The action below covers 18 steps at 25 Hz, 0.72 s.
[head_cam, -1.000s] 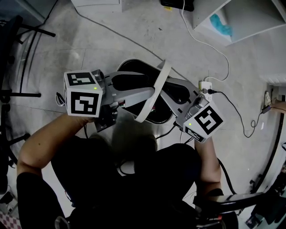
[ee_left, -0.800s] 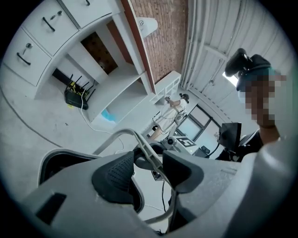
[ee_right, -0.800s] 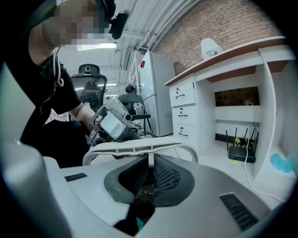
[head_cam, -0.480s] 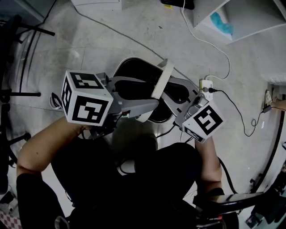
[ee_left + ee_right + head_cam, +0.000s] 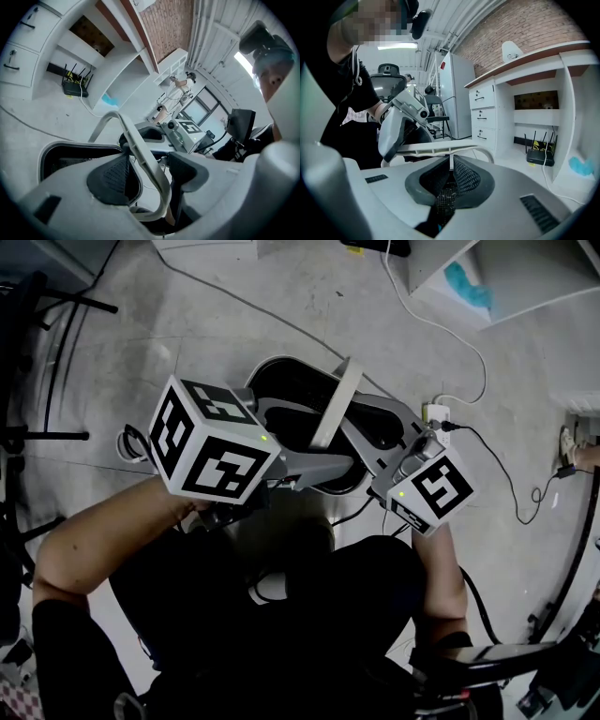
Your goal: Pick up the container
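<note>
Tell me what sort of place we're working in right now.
Likely an indoor office or lab workroom. A brick wall rises above white built-in drawers and shelves. A router sits in one shelf bay. A power strip with trailing cables lies on the bare concrete floor.

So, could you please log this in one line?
left gripper: jaws just opened, handle between | right gripper: shut on handle | container: handle raised

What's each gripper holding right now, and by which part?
Right gripper pinches a thin edge of the black container's pale hoop handle. Left gripper: jaws have just been opening, handle between them, unclamped.
</note>
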Tool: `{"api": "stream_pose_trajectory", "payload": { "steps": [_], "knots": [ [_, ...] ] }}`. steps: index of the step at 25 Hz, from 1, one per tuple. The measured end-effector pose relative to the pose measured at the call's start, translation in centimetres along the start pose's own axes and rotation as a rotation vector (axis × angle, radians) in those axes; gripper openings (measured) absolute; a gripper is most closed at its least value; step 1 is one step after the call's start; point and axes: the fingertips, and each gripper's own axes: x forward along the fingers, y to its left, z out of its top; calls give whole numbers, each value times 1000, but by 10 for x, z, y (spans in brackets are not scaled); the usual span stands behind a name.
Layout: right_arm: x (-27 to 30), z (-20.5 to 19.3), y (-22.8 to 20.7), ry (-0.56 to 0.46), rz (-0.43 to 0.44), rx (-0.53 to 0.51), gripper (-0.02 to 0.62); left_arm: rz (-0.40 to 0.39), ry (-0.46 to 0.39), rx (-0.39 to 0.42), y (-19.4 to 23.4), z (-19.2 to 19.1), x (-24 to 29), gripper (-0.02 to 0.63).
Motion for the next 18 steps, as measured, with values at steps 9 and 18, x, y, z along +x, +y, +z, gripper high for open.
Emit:
{"api": "stream_pose_trajectory", "payload": {
  "steps": [9, 18],
  "knots": [
    [-5, 1, -5, -10, -15, 9, 11, 41, 13, -22, 5, 1, 6, 176],
    [-4, 7, -2, -55, 7, 23, 9, -107, -47, -165, 7, 6, 2, 144]
  ]
}}
